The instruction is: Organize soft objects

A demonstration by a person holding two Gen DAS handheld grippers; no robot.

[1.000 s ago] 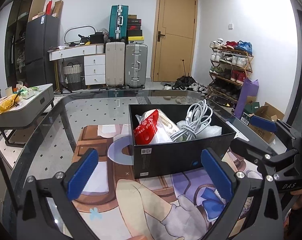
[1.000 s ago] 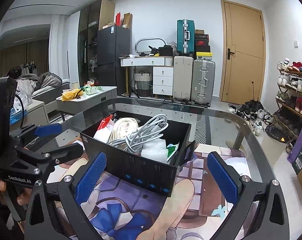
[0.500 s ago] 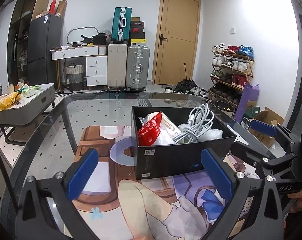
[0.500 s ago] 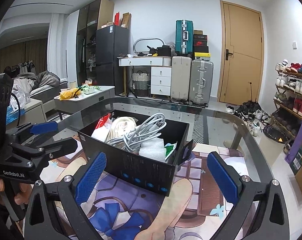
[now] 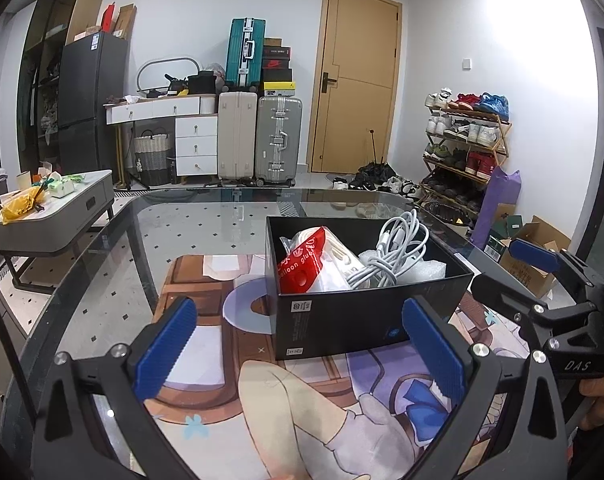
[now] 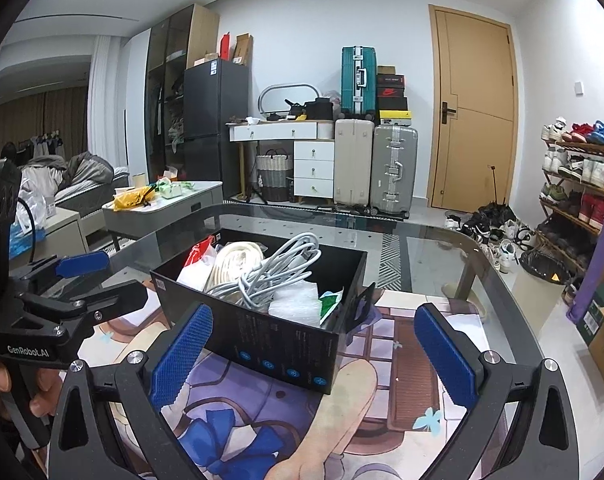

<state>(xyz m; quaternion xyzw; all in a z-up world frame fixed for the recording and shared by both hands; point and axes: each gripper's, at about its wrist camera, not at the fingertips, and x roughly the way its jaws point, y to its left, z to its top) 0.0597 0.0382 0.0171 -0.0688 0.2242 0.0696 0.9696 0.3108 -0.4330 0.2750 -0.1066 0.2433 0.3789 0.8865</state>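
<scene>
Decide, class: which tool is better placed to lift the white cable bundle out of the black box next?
Probably the right tool. In its view the white cable bundle lies nearly centred between its open fingers. The left tool, also open, lines up more with the black box and its red-and-white packet.

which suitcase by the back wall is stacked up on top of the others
The teal suitcase. It stands on the beige suitcase, while the beige and silver suitcase stand on the floor.

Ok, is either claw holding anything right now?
No: in each wrist view the left claw and right claw stand wide open and empty, short of the black box.
</scene>
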